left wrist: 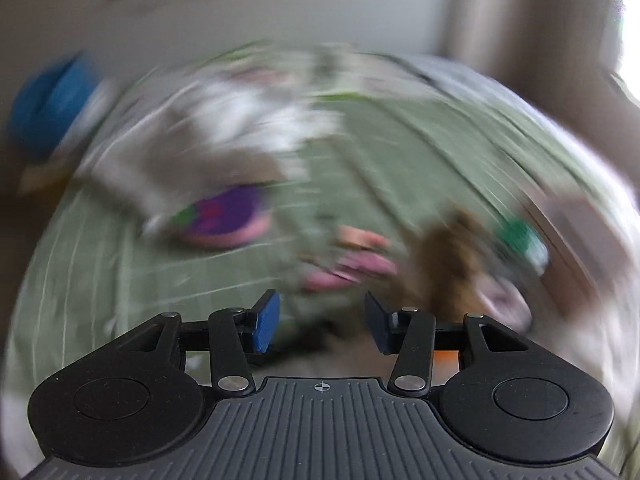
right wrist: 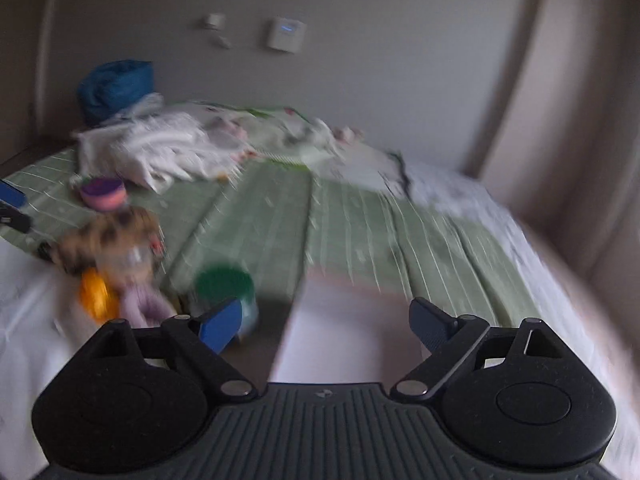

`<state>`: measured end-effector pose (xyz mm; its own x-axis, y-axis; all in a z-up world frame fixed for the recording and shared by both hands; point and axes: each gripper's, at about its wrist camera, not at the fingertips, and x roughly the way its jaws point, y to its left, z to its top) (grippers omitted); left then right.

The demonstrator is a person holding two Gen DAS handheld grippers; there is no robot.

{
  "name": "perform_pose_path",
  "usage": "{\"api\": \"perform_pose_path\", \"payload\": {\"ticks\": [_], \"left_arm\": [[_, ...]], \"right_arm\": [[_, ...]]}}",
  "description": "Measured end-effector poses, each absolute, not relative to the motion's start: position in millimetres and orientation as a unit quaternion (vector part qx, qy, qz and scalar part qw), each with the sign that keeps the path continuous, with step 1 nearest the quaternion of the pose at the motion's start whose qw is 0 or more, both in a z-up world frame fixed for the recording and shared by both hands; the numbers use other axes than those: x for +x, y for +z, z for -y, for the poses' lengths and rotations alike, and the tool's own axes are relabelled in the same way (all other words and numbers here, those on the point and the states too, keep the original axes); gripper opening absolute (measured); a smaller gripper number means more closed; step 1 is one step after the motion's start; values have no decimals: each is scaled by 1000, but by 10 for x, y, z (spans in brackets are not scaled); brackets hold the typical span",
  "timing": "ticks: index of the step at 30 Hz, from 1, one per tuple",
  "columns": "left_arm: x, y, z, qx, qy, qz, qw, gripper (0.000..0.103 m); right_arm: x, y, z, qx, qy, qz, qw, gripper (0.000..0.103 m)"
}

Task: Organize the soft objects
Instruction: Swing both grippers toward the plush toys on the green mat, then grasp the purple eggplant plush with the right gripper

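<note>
Both views are blurred. My left gripper [left wrist: 322, 324] hangs open over a green striped bed sheet [left wrist: 100, 272], nothing between its blue pads. Ahead of it lie a purple-and-pink round soft toy [left wrist: 224, 216], a pink soft thing [left wrist: 352, 270], a brown plush [left wrist: 448, 264] and a green-topped object [left wrist: 520, 236]. My right gripper [right wrist: 328, 320] is open above a pale flat object [right wrist: 340, 332], its pads clear of it. To its left sit the green-topped object [right wrist: 224, 284], a leopard-spotted plush [right wrist: 112, 236], a lilac plush [right wrist: 140, 300], an orange thing [right wrist: 94, 294] and the purple-and-pink toy [right wrist: 104, 192].
A crumpled white blanket [right wrist: 152, 152] and a blue bundle [right wrist: 116, 88] lie at the far left of the bed by the wall. More bedding [right wrist: 320, 148] is piled at the head. A curtain [right wrist: 580, 120] hangs on the right. One left gripper finger [right wrist: 12, 196] shows at the left edge.
</note>
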<state>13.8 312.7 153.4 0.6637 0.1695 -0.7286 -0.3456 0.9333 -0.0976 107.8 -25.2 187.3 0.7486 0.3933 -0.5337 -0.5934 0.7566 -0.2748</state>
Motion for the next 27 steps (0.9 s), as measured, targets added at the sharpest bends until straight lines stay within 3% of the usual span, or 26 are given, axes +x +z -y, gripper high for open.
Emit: {"api": "perform_pose_path", "payload": {"ticks": [4, 7, 11, 16, 17, 18, 20, 27], "left_arm": [[280, 1365, -3649, -171, 117, -403, 892, 51], [483, 1140, -3562, -65, -14, -469, 881, 52], [449, 958, -3361, 80, -70, -469, 877, 51], [517, 588, -3249, 152, -119, -478, 857, 51], [539, 533, -3238, 155, -127, -482, 853, 46], [538, 497, -3247, 145, -136, -480, 854, 31], [484, 507, -3324, 107, -148, -471, 863, 20], [118, 696, -3985, -63, -99, -439, 891, 13]], "right_arm": [[1383, 2297, -434, -192, 328, -275, 883, 91], [1351, 2408, -873, -170, 376, -300, 860, 91], [1222, 2388, -1460, -220, 415, -315, 825, 91], [1295, 2283, -2111, -249, 426, -369, 788, 91], [1350, 2257, -2240, -247, 425, -384, 782, 91], [1409, 2227, -2360, -243, 424, -399, 776, 91], [1564, 2152, -2586, -227, 413, -430, 770, 91], [1972, 1646, -3643, -190, 355, -482, 779, 91]]}}
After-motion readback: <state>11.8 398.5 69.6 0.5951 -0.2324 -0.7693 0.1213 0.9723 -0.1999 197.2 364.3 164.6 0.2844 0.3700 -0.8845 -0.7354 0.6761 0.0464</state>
